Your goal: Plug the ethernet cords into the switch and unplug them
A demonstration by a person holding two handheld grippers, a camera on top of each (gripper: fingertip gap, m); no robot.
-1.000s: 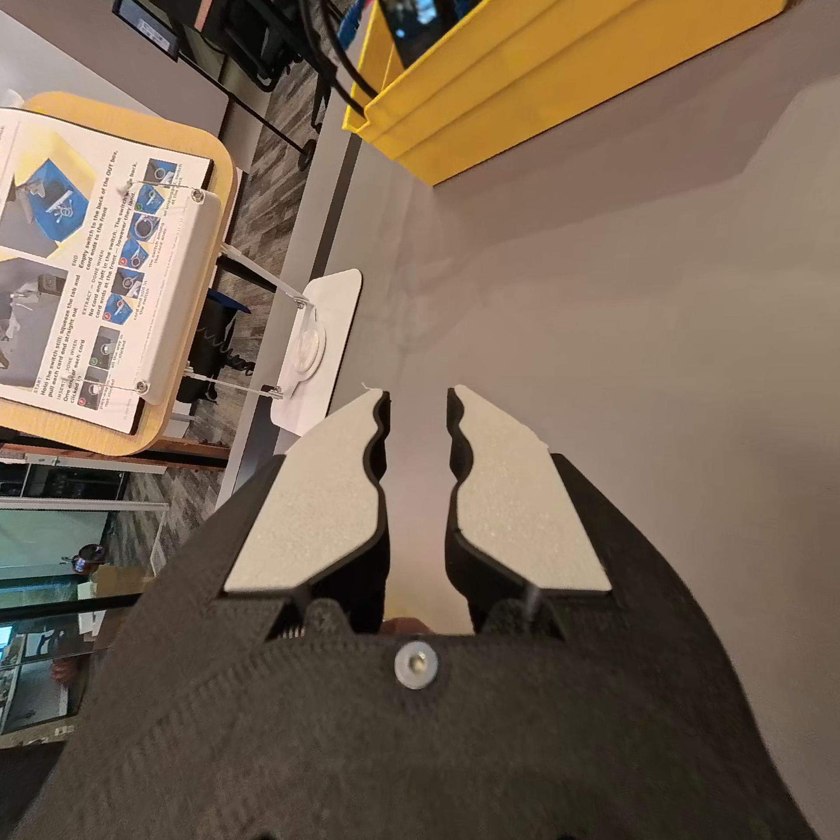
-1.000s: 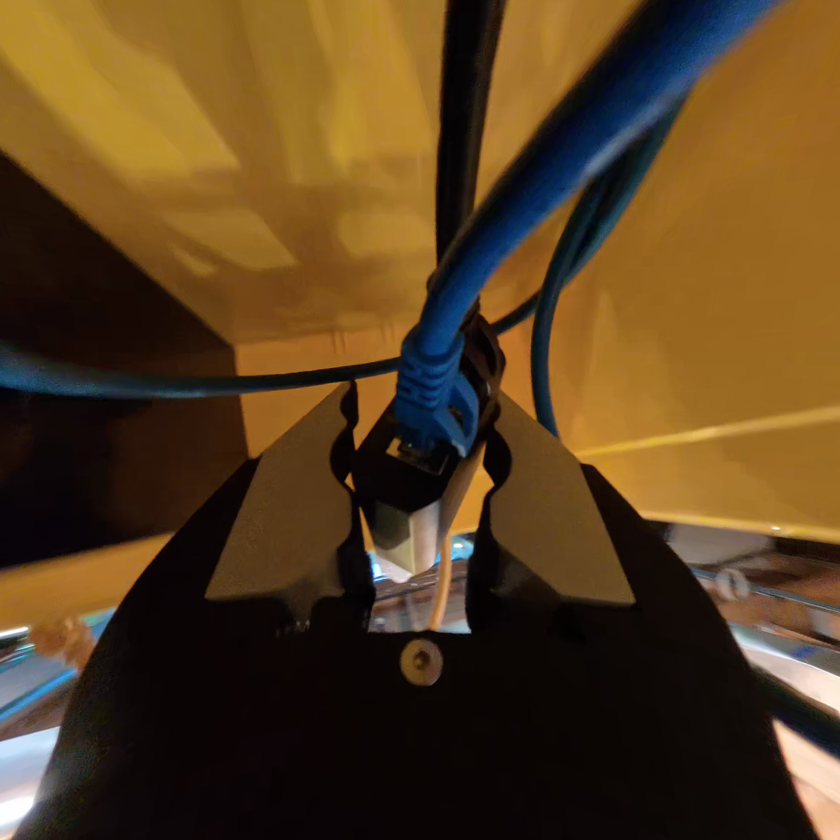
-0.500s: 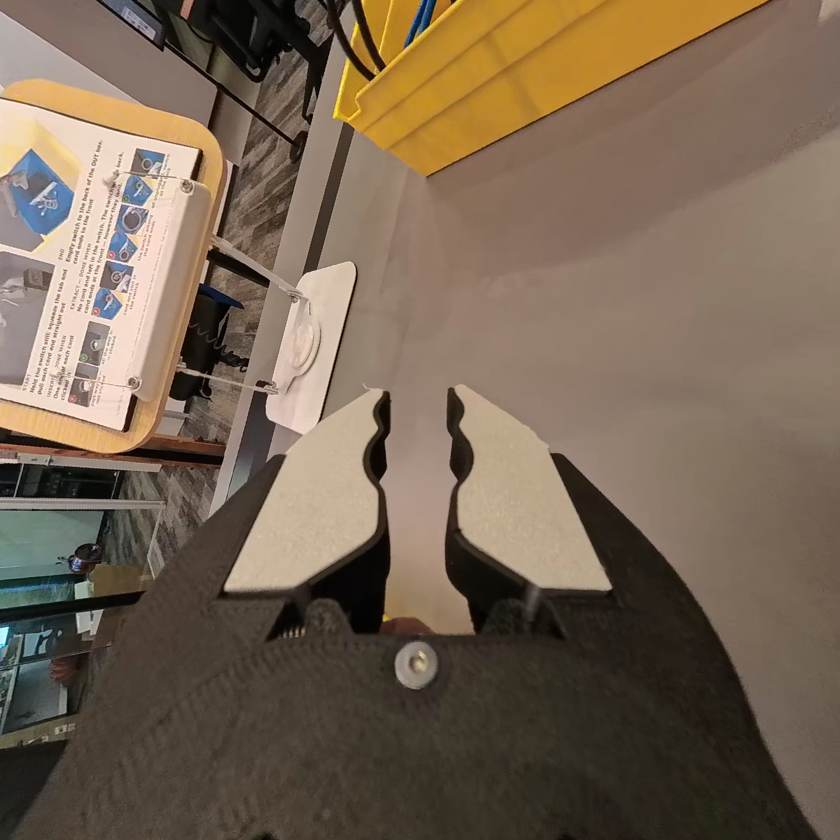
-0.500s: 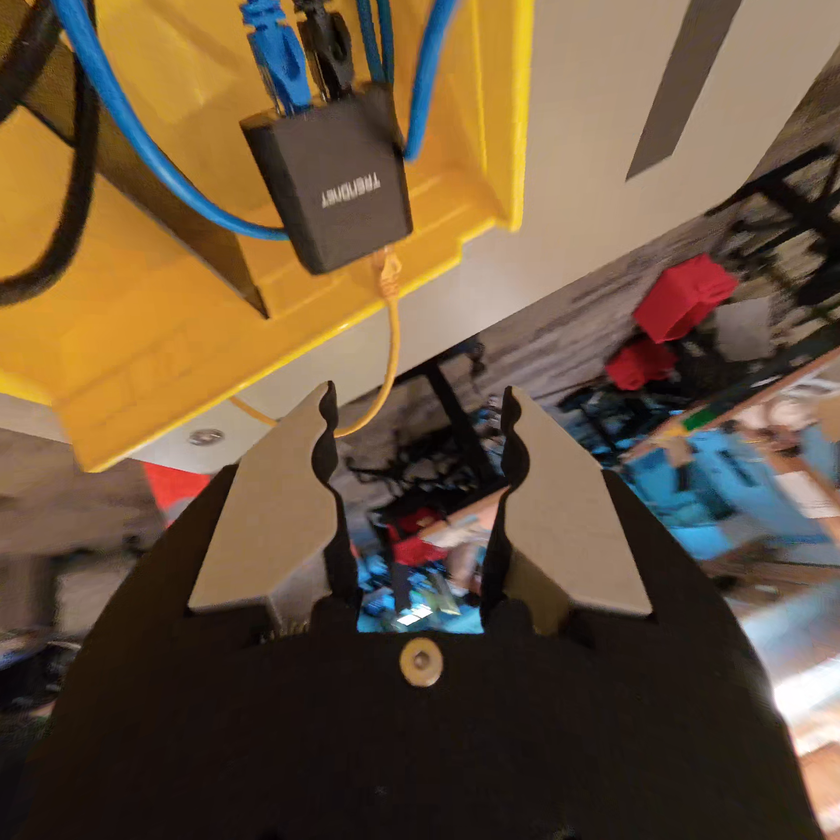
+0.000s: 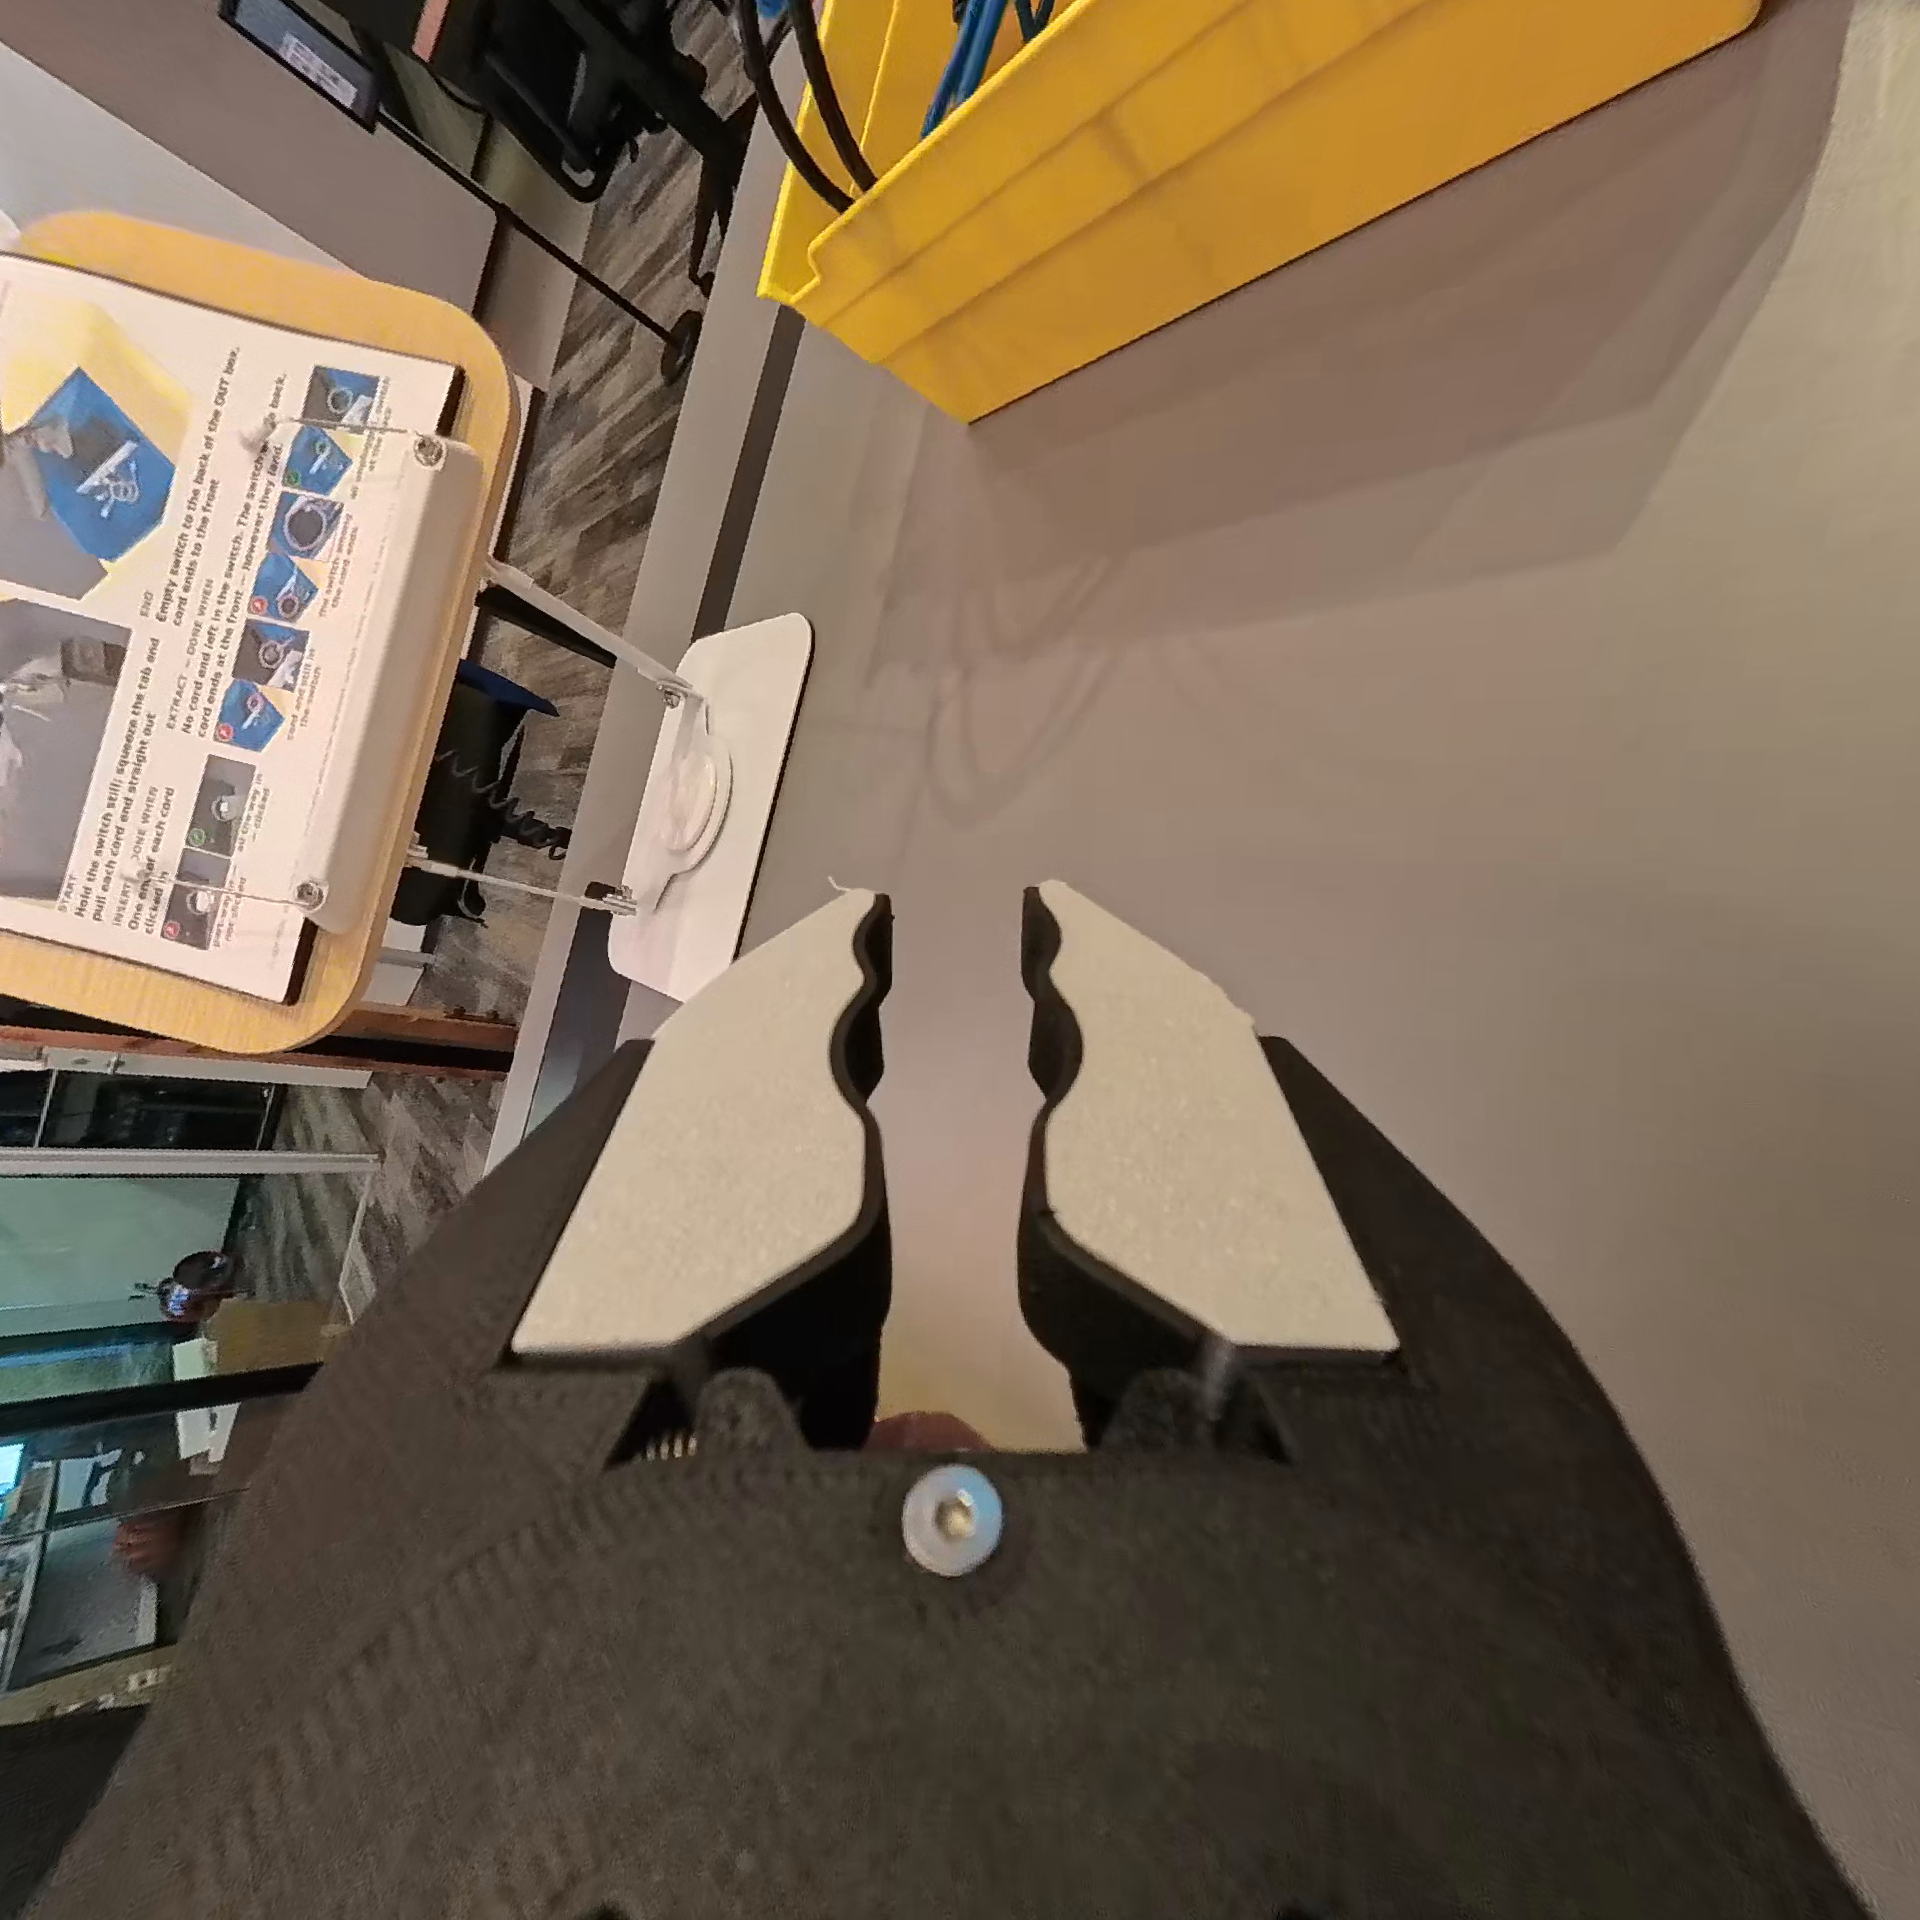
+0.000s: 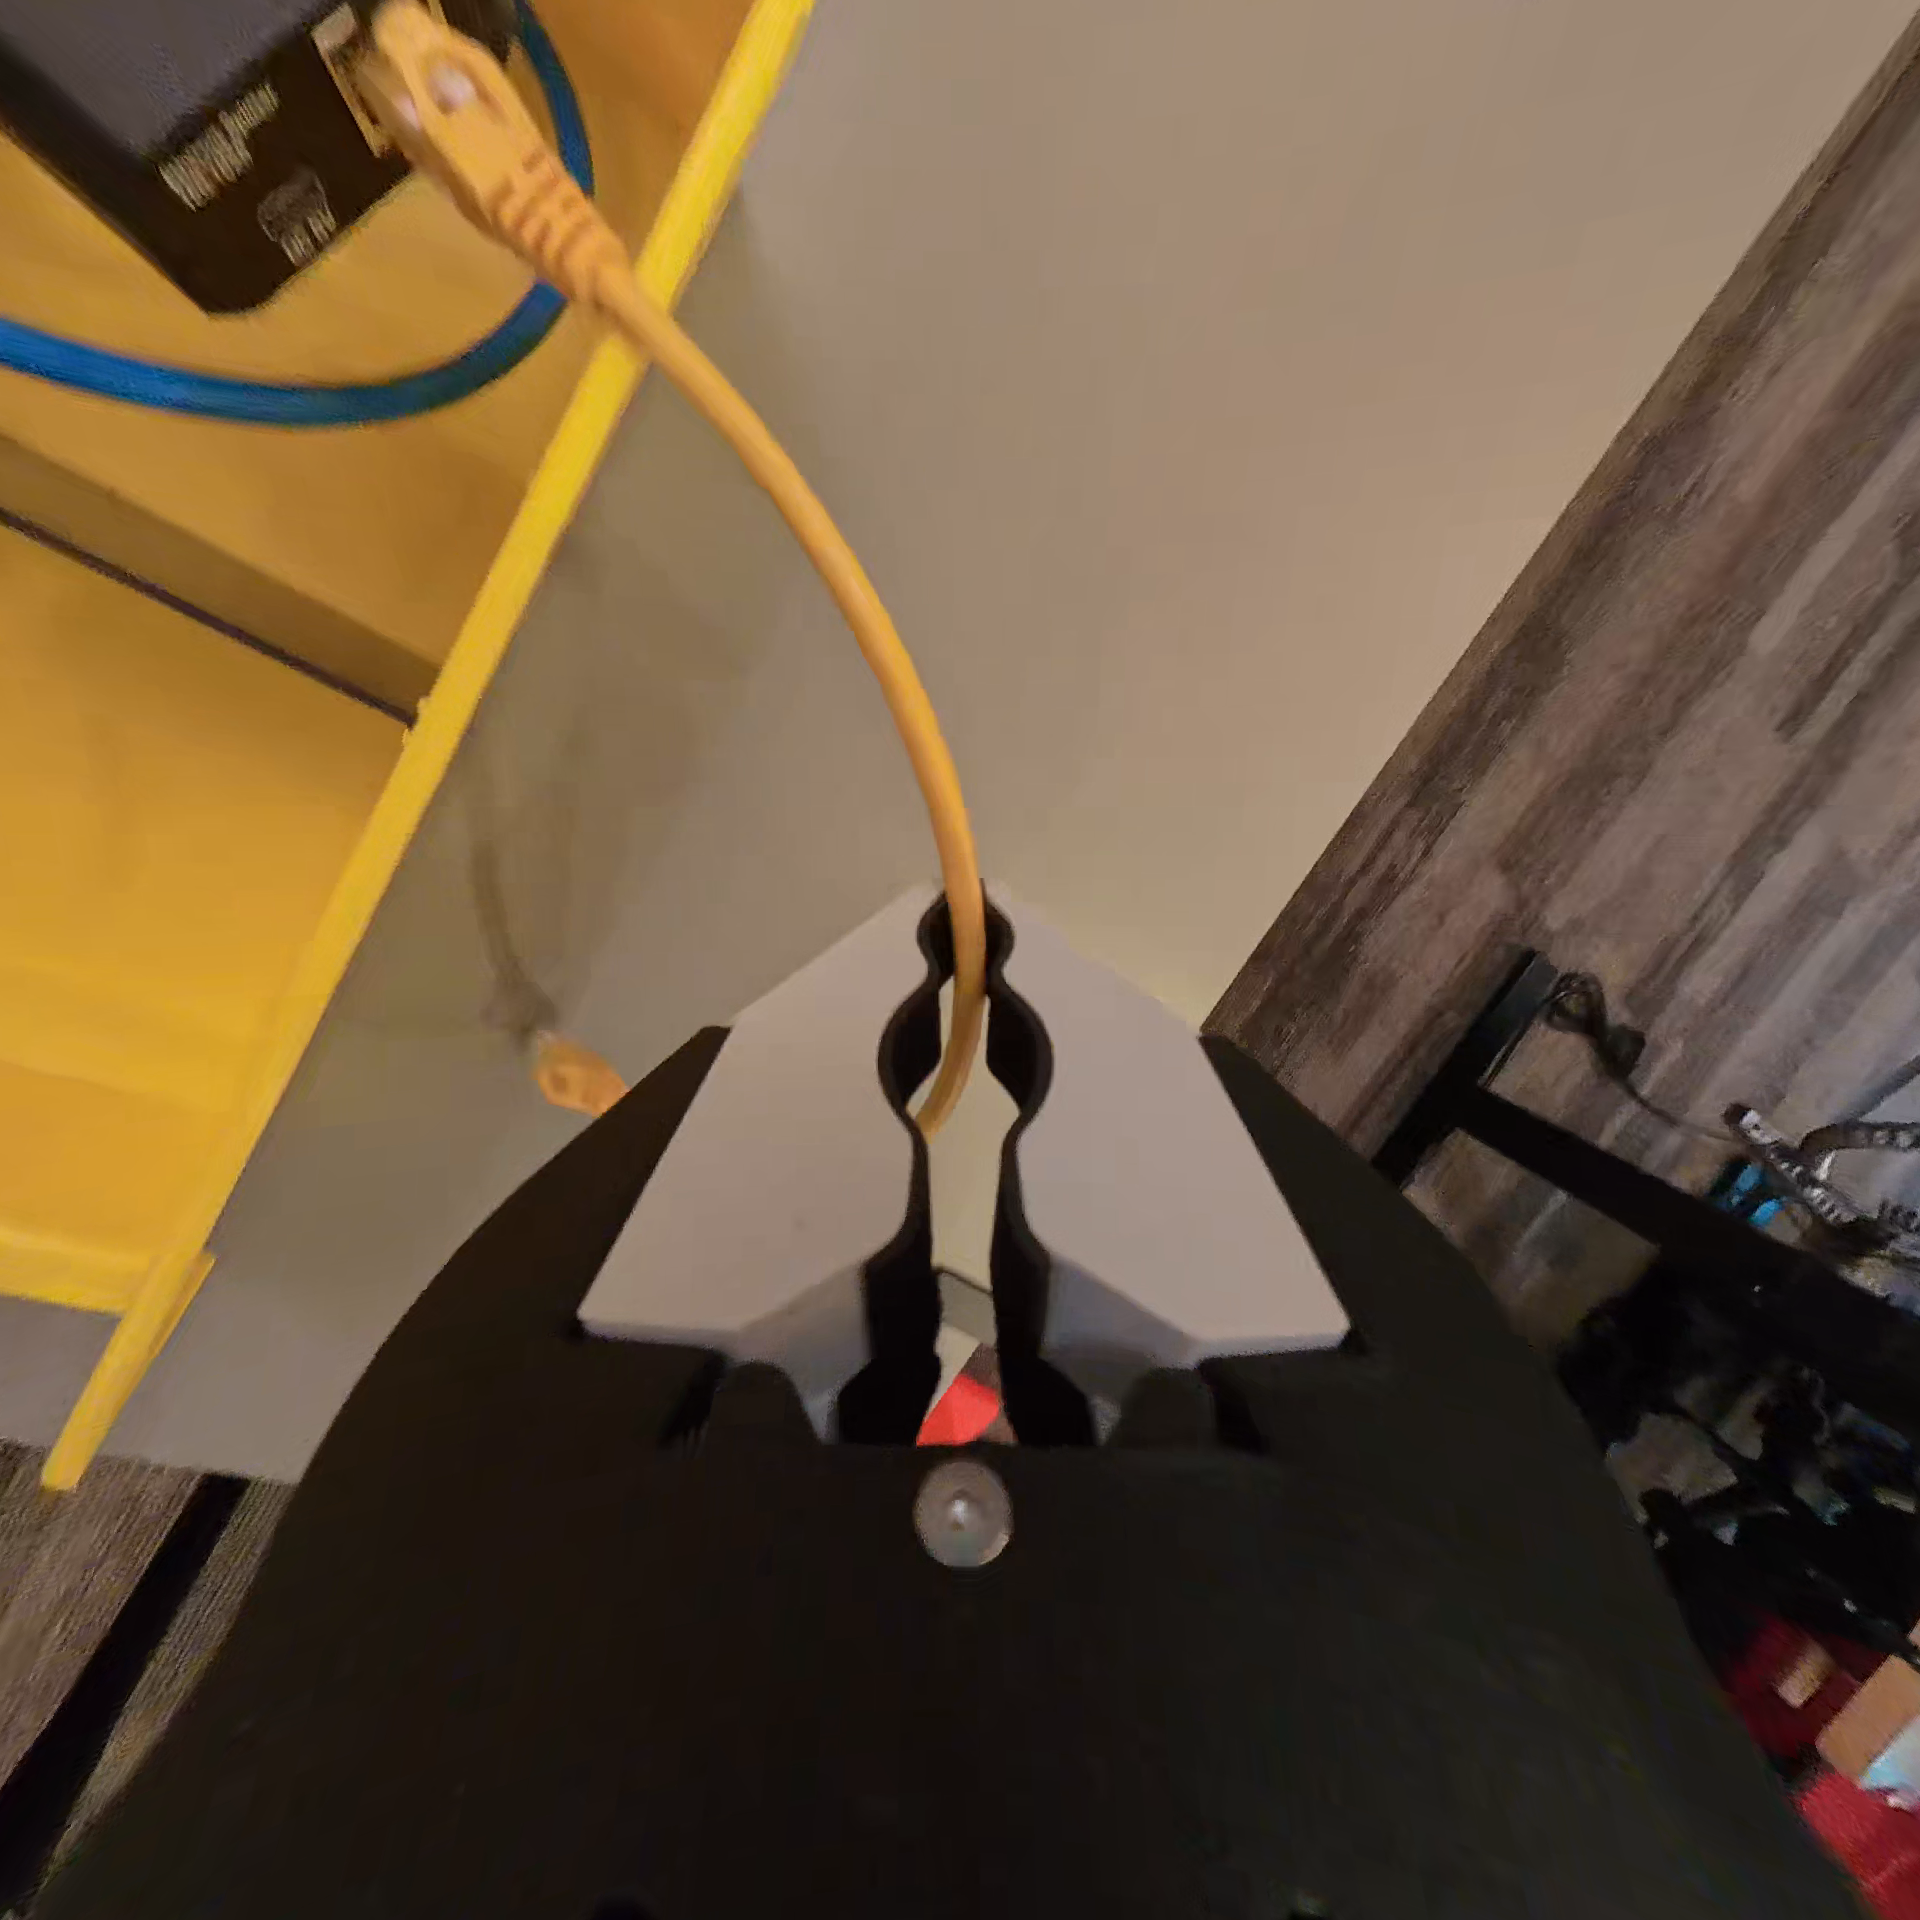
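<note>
In the right wrist view the black switch point(image 6: 197, 177) lies in the yellow bin point(image 6: 208, 831) at the top left. A yellow ethernet cord point(image 6: 883, 644) is plugged into its front port and arcs down into my right gripper point(image 6: 964, 914), which is shut on the cord. The cord's free yellow plug point(image 6: 577, 1081) rests on the table to the left of the fingers. A blue cord point(image 6: 312, 395) loops under the switch. My left gripper point(image 5: 956, 904) is open and empty over the grey table point(image 5: 1455, 935), well short of the yellow bin point(image 5: 1143, 208).
A white stand base point(image 5: 717, 800) sits at the table's left edge and holds an instruction sheet on a board point(image 5: 208, 665). Black and blue cords point(image 5: 821, 135) hang out of the bin's left end. The table edge point(image 6: 1455, 727) drops to wood-look floor on the right. Tip to tip, the grippers are about 55 cm apart. From my right tips it is roughly 12 cm to the black switch point(image 6: 197, 177); from my left, 40 cm.
My right gripper let go of the switch, drew back out of the bin and closed on the yellow cord. The left gripper shifted only slightly and stayed open.
</note>
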